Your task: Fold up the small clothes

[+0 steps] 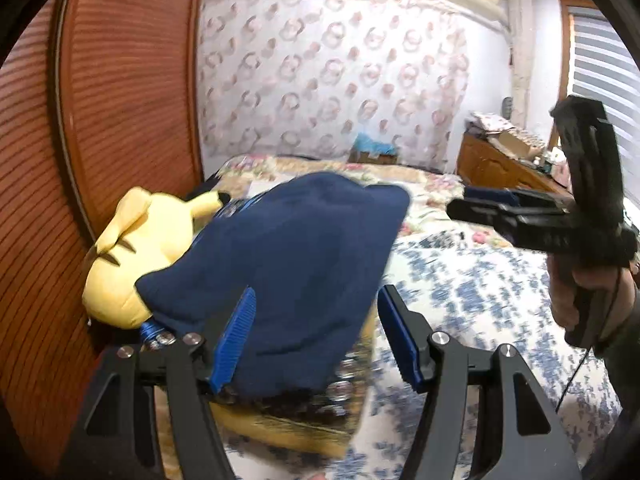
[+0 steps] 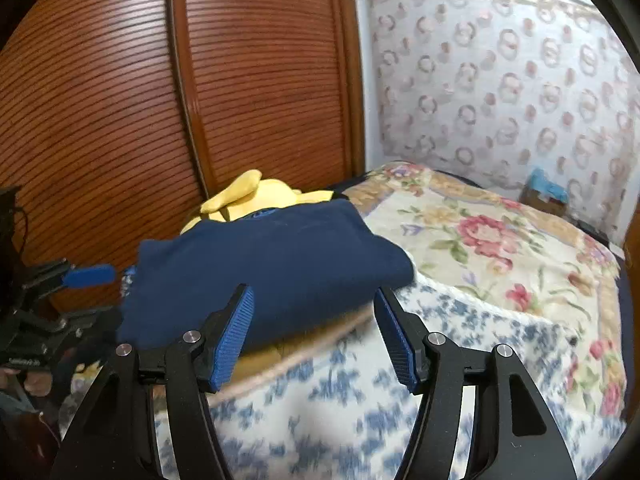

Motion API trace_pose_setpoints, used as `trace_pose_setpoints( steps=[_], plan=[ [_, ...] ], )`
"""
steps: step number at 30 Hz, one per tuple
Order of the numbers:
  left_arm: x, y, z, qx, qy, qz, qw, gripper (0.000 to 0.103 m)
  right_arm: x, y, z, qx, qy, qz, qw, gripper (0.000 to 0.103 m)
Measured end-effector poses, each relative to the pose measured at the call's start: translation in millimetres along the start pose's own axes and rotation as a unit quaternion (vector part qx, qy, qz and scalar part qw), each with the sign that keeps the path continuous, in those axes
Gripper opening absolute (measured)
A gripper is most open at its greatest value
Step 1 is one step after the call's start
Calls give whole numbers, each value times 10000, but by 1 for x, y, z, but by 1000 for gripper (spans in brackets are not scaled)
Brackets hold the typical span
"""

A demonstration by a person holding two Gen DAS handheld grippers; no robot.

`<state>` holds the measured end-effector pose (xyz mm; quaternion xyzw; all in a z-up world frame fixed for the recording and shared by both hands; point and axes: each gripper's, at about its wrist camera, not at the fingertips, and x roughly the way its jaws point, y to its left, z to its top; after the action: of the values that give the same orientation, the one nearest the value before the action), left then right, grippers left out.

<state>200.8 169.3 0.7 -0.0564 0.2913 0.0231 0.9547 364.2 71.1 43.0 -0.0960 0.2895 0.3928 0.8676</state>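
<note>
A folded navy blue garment (image 1: 288, 264) lies on top of a stack of cloth at the bed's left side, against a yellow plush toy (image 1: 136, 248). It also shows in the right wrist view (image 2: 260, 268). My left gripper (image 1: 316, 336) is open, its blue pads (image 1: 236, 340) on either side of the garment's near edge, not clamped on it. My right gripper (image 2: 314, 332) is open and empty just in front of the garment. The right gripper also shows in the left wrist view (image 1: 472, 210), held in a hand.
The bed has a blue-and-white patterned cover (image 2: 360, 420) and a floral quilt (image 2: 480, 240). A wooden slatted wardrobe (image 2: 200, 100) stands directly left of the bed. A wooden dresser (image 1: 504, 164) with clutter stands at the far right.
</note>
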Motion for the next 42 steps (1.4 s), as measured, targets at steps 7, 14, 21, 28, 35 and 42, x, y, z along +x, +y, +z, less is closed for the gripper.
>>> trace_pose_setpoints(
  steps=[7, 14, 21, 28, 35, 42],
  plan=[
    [-26, -45, 8, 304, -311, -79, 9990, 63, -75, -2, -22, 321, -299, -500, 9978, 69],
    [-52, -89, 5, 510, -590, -87, 9969, 64, -145, -8, -50, 628, -550, -1184, 9894, 79],
    [-73, -121, -5, 578, -735, -196, 9954, 64, -204, -4, -79, 827, -857, -1829, 9759, 84],
    [-93, -144, -19, 589, -765, -235, 9951, 64, -254, 3, -113, 961, -1018, -2199, 9654, 84],
    [-110, -154, -29, 545, -695, -238, 9958, 64, -278, 9, -133, 1078, -1113, -2399, 9584, 84],
    [-118, -160, -27, 549, -782, -246, 9951, 64, -287, 8, -135, 1151, -1184, -2488, 9544, 84]
  ],
)
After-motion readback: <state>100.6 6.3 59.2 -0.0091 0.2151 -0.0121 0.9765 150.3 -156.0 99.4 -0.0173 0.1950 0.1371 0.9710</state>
